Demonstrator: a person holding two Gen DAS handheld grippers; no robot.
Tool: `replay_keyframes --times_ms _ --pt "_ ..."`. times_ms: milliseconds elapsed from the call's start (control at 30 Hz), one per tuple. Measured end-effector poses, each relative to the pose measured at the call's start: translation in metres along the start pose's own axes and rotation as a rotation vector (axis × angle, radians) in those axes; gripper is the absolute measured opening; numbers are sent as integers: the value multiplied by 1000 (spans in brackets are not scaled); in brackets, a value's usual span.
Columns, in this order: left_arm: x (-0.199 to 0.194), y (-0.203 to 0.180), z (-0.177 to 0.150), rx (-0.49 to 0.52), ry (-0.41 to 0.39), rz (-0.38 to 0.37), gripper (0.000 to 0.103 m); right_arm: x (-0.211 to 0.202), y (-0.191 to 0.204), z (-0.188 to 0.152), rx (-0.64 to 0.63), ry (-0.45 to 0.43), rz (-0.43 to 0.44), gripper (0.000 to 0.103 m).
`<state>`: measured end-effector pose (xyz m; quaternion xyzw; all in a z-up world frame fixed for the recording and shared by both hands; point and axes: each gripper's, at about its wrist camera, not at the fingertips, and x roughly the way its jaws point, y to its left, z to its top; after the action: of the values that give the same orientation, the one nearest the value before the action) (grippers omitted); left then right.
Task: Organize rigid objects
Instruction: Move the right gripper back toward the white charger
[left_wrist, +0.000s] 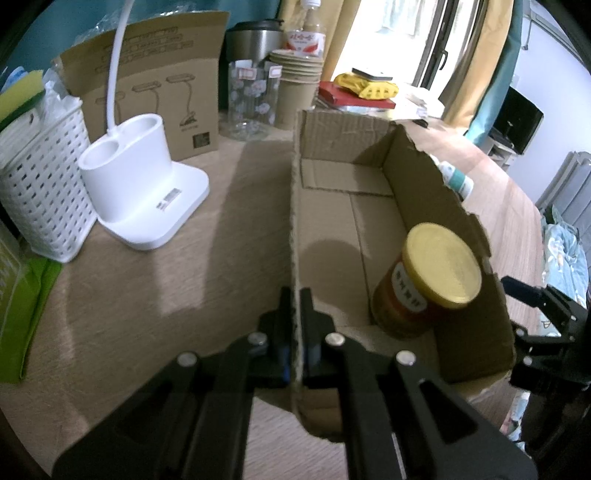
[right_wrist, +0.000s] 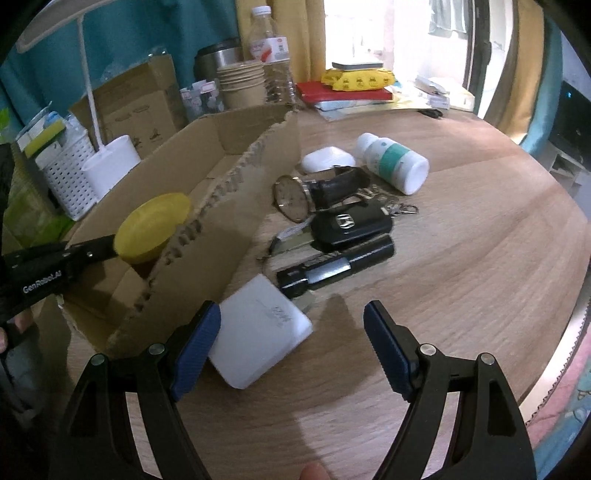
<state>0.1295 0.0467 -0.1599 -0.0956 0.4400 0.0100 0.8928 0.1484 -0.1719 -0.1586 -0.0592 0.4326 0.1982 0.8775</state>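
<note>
A shallow cardboard box (left_wrist: 369, 206) (right_wrist: 236, 140) lies on the wooden table, with a yellow-lidded jar (left_wrist: 428, 280) (right_wrist: 151, 229) inside it. My left gripper (left_wrist: 295, 295) is shut on the box's near left wall. My right gripper (right_wrist: 291, 314) stands open just above the table, its left pad beside a white charger block (right_wrist: 258, 332). Beyond the charger lie a black flashlight (right_wrist: 332, 266), a car key fob (right_wrist: 351, 225), a wristwatch (right_wrist: 314, 192), a white earbud case (right_wrist: 327, 158) and a white pill bottle (right_wrist: 395, 162).
A white lamp base (left_wrist: 144, 184), a white lattice basket (left_wrist: 40, 199), a brown lamp carton (left_wrist: 155, 85), a glass jar (left_wrist: 255, 99), paper cups (left_wrist: 295, 85) and books (right_wrist: 347, 92) line the table's far side. The table's right edge (right_wrist: 554, 369) curves close by.
</note>
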Motion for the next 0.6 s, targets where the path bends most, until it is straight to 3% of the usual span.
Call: replay_keyframes --times_ms 133,600 --pt "0 0 0 0 -1 1 3 -2 -12 -1 32 7 -9 82" --pt "-1 3 -3 4 1 14 3 16 7 7 22 50 127 82"
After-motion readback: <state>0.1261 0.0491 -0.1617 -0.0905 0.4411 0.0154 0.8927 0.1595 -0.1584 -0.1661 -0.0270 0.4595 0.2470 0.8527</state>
